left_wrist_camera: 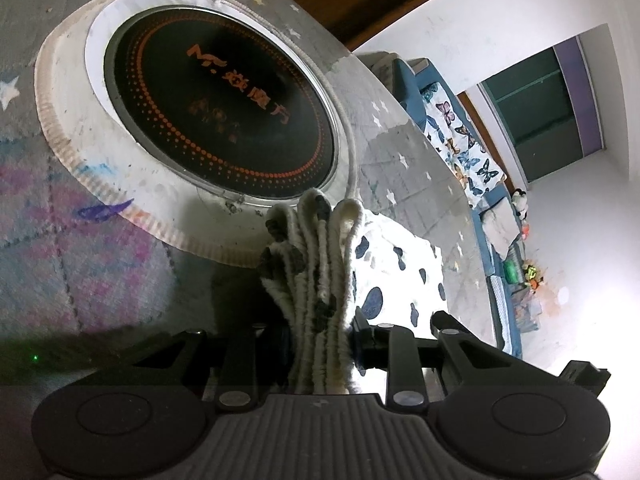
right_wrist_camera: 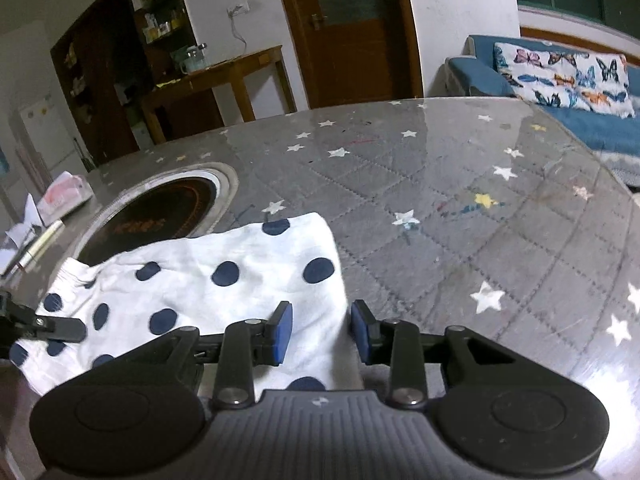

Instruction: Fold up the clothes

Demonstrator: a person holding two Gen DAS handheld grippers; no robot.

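Left gripper (left_wrist_camera: pixel 320 332) clenched on bunched waistband of garment (right_wrist_camera: pixel 224 276), lying on table (right_wrist_camera: pixel 440 200) by hob (right_wrist_camera: pixel 160 208). Right gripper (right_wrist_camera: pixel 322 332) released, jaws straddling right edge. Risk: thick bunch slips out, fold skews.

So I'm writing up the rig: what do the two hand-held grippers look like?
Both match: the left hand-held gripper and right hand-held gripper have black linkage arms with silver rivets, two round black housings and a ribbed grey centre plate. The right's finger pads are blue. No cables or sleeves show.
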